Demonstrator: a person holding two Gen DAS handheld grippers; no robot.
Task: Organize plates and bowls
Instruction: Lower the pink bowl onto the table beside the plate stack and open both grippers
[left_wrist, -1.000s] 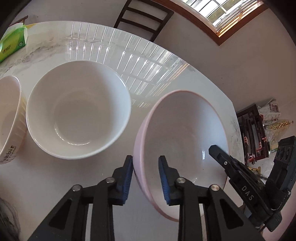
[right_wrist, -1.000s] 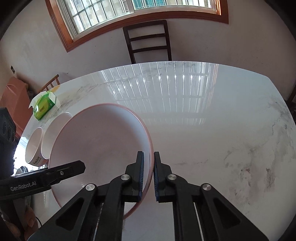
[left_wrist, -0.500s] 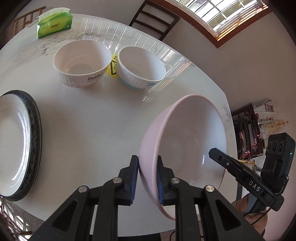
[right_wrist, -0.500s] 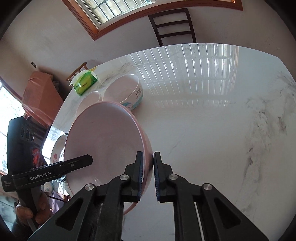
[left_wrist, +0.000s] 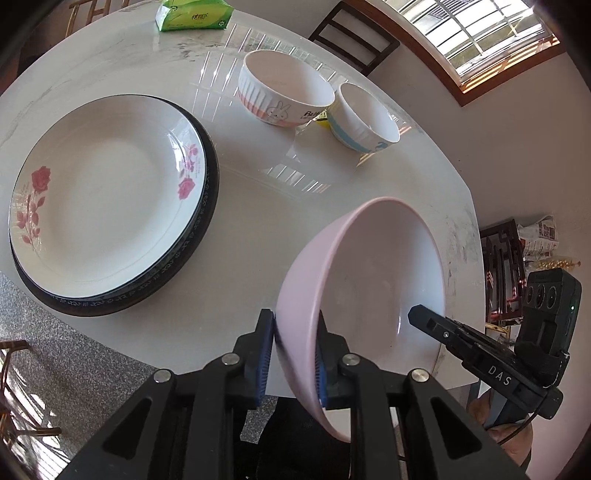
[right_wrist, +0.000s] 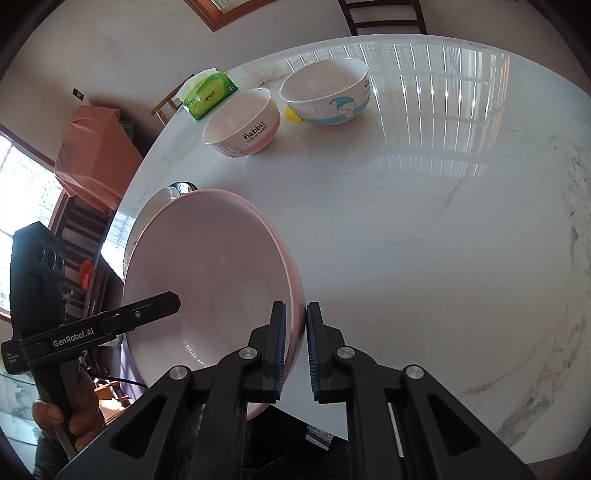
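A large pink bowl (left_wrist: 369, 280) hangs in the air above the near edge of the white marble table (left_wrist: 258, 221), held on opposite rims. My left gripper (left_wrist: 293, 354) is shut on its left rim. My right gripper (right_wrist: 295, 343) is shut on its right rim (right_wrist: 207, 273). A white rose-pattern plate (left_wrist: 107, 199) lies stacked on a dark-rimmed plate (left_wrist: 207, 206) at the left. A rabbit bowl (left_wrist: 284, 92) and a blue-striped bowl (left_wrist: 365, 118) stand side by side at the far side, also in the right wrist view (right_wrist: 243, 125) (right_wrist: 327, 92).
A green tissue pack (left_wrist: 192, 14) lies at the far table edge. A dark chair (left_wrist: 354, 40) stands behind the table. A small yellow object (right_wrist: 293, 114) lies between the two small bowls. An orange-covered piece of furniture (right_wrist: 96, 158) stands off the table.
Both grippers have pulled back toward the near table edge and up with the pink bowl. The stacked plates and both small bowls now show fully.
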